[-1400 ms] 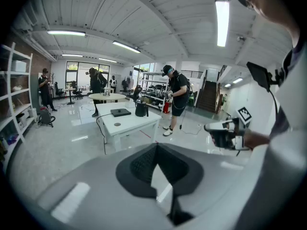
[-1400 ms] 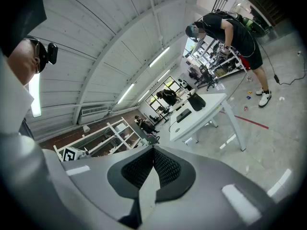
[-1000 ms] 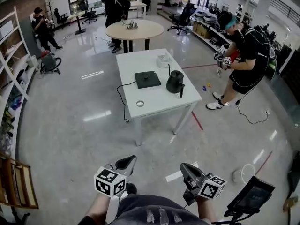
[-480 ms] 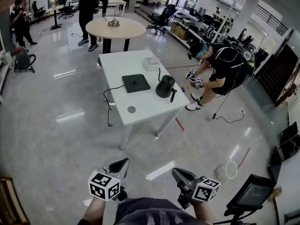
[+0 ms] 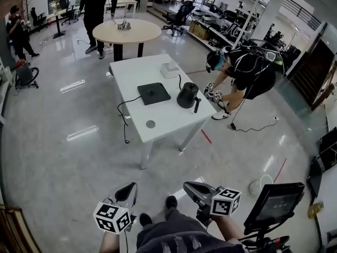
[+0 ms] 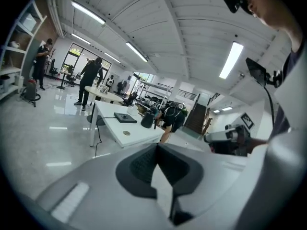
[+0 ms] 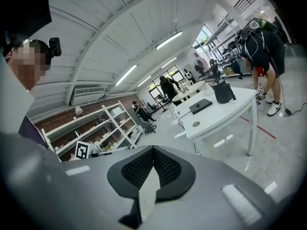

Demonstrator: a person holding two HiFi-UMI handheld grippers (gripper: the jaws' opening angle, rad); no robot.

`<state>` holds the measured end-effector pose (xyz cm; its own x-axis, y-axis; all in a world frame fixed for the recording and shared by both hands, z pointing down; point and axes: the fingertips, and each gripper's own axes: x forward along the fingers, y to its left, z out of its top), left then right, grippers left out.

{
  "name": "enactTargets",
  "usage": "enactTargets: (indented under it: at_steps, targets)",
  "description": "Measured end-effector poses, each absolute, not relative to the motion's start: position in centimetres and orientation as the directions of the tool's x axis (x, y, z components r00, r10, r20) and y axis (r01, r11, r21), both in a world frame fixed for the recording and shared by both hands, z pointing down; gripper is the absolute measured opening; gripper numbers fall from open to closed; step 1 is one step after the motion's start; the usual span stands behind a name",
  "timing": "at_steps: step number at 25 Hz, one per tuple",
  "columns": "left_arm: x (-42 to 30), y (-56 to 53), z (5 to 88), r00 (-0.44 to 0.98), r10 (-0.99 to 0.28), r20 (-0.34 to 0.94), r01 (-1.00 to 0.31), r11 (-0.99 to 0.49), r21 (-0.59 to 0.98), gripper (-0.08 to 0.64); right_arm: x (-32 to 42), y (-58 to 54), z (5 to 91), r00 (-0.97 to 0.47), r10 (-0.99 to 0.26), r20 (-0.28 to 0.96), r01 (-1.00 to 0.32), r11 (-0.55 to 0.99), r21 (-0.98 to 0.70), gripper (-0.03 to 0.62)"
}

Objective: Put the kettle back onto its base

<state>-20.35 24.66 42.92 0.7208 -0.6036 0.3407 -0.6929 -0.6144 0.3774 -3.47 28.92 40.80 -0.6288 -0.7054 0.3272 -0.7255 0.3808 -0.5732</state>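
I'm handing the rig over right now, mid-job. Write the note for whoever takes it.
Left tongs: shut, empty.
Right tongs: shut, empty.
Both are held low, well short of the white table.
Kettle: upright on the table, just right of the black base in the head view, not on it.
Done: nothing yet.
Left: walk up, grip the kettle, set it on the base. Mind the bystander bent over at the table's right side.

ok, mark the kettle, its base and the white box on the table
kettle (image 5: 186, 97), head view, middle of the black body.
base (image 5: 154, 95), head view, centre of the flat square plate.
white box (image 5: 169, 70), head view, top face.
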Motion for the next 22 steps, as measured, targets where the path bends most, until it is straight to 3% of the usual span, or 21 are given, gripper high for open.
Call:
enactTargets:
  at_steps: [4,10,15,22]
  targets:
    - [-21.7,24.0,41.7,0.671,-0.659,0.340,-0.741,-0.578,0.342,0.000,-4.5,27.0,40.4,-0.681,-0.675,0.283,-0.681,0.443,-0.583,0.003]
    - [-17.6,21.3,39.4,0.617,-0.689,0.381,-0.786,-0.560,0.262,0.000,-2.0,22.9,39.8,-0.752,-0.629,0.200,-0.602,0.531,-0.597,0.003]
    - [-14.5,20.5,39.2,0.591,-0.686,0.424,-0.796,-0.581,0.169,0.000,-0.6,21.0,40.6,-0.790,-0.605,0.099,-0.497,0.537,-0.681,0.003]
    - [-8.3,18.0,39.5,0.567,-0.677,0.469,-0.805,-0.577,0.140,0.000,5.9,18.3,41.9,-0.795,-0.601,0.074,-0.466,0.530,-0.709,0.003]
